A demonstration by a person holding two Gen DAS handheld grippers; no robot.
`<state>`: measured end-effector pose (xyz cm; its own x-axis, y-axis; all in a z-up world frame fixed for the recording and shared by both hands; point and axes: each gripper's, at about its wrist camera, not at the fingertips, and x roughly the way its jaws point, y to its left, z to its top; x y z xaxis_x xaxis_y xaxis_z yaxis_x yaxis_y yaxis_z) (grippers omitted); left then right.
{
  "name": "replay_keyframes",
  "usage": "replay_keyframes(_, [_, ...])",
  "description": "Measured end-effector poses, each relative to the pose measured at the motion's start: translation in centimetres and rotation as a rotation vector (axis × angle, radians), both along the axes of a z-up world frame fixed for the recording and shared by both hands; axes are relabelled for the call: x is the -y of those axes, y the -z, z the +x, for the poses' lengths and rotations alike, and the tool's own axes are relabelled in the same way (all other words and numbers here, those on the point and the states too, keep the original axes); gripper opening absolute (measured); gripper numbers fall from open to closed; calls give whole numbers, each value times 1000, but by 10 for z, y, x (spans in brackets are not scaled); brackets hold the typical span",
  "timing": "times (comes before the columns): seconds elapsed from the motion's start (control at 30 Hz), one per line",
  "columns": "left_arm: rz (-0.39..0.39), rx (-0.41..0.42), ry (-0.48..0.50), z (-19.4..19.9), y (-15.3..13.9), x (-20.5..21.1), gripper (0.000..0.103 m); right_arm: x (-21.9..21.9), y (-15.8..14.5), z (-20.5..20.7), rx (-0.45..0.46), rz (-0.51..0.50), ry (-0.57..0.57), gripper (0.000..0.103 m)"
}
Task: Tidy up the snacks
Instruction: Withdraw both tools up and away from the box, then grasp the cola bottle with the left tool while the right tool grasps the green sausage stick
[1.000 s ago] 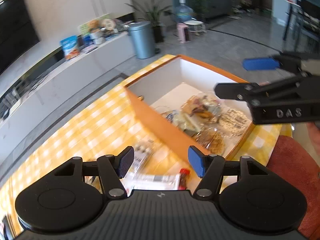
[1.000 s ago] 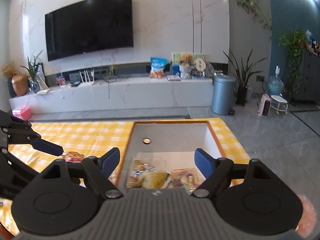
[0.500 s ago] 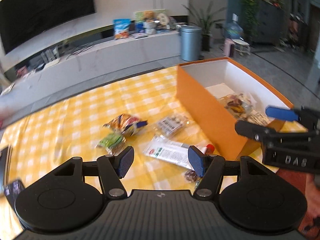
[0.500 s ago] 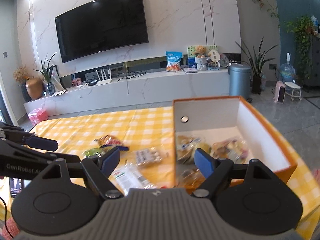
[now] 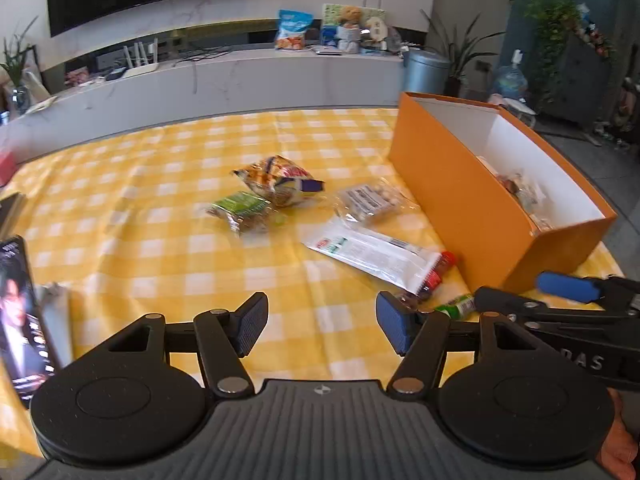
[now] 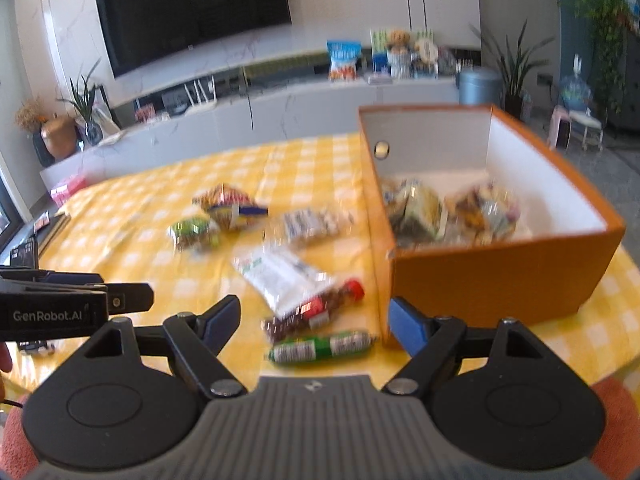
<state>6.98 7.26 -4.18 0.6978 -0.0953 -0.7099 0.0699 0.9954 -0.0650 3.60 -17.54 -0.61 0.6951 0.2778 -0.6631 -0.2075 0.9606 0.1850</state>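
So, surroundings first: yellow checked tablecloth [image 5: 160, 216] covered the table, w/ a phone [image 5: 18, 312] lit up at its left edge, and behind it a long white TV bench [image 5: 224, 76] under a big dark TV [image 6: 196, 8], grey bin [image 5: 426, 70] and plants at the far right. Orange box [image 6: 500, 276] w/ white inside sat on the right side of the cloth, already holding several clear-wrapped snacks [image 6: 448, 212]. Its near-left corner stood right beside the loose items, so the box wall crowded that side. Loose snacks still on the cloth, left of the box: orange/blue chip-type bag [image 5: 276, 178], green-label pack [image 5: 244, 210] just beside and touching it, clear pouch w/ white label [image 5: 370, 200] near the box wall, long white sachet w/ red end [image 5: 380, 254] lying diagonal toward the box corner, and a small green sausage-type stick [image 6: 322, 346] nearest the grippers, close to the box's front corner. Right-view was motion-blurred, so labels unreadable. Left gripper [image 5: 322, 328] was spread, nothing btwn the pads, hovering over bare cloth short of the sachet. Right gripper [image 6: 314, 320] was also spread but jaws had just been closing a bit; the sachet's red end and the green stick showed in the gap btwn its fingers, pads not touching either.
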Motion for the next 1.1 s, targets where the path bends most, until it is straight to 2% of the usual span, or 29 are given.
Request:
replay_keyframes(0.27, [-99,-17,166,-3,31,14,69,14,30,6,-133,-30,57,48])
replay_keyframes(0.37, [-94,-11,229,1,35,27,69,21,38,11,-165,-23,81,43])
replay_keyframes(0.5, [-53,-35,266,17,45,43,69,25,43,17,-170,-18,97,41])
replay_keyframes(0.57, [-35,-58,253,27,51,44,62,28,45,20,-181,8,108,41])
replay_keyframes(0.67, [-13,-76,246,38,55,41,61,34,49,26,-224,107,156,44])
replay_keyframes(0.93, [-1,-99,347,61,60,46,61,40,67,45,-355,336,298,44])
replay_keyframes(1.1, [-13,-122,394,77,65,47,61,34,69,51,-369,346,314,45])
